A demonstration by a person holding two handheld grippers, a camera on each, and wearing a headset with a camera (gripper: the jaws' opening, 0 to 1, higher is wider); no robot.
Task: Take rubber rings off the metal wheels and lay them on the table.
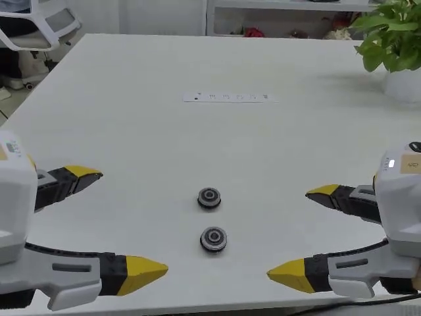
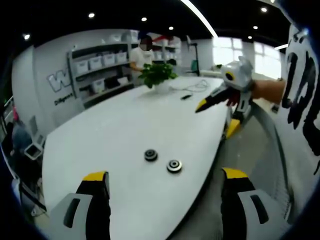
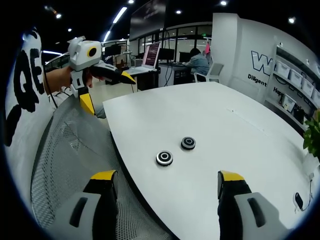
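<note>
Left gripper (image 1: 131, 222) and right gripper (image 1: 289, 233), jaws spread and empty, flank the nearer black-ringed round metal wheel (image 1: 214, 239) and farther wheel (image 1: 209, 197), both lying between them on the white surface (image 1: 197, 138), presumably staged for approach.

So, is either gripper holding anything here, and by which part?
Nothing is held. The left gripper and the right gripper are both open, jaws empty; the near wheel and far wheel sit on the table between them, untouched.

The nearer wheel (image 1: 214, 239) lies flat close to the near edge of the tabletop (image 1: 131, 131), about midway along it. The farther wheel (image 1: 209, 198) lies flat just behind, apart. Both look dark-rimmed, probably rubber-clad.
</note>
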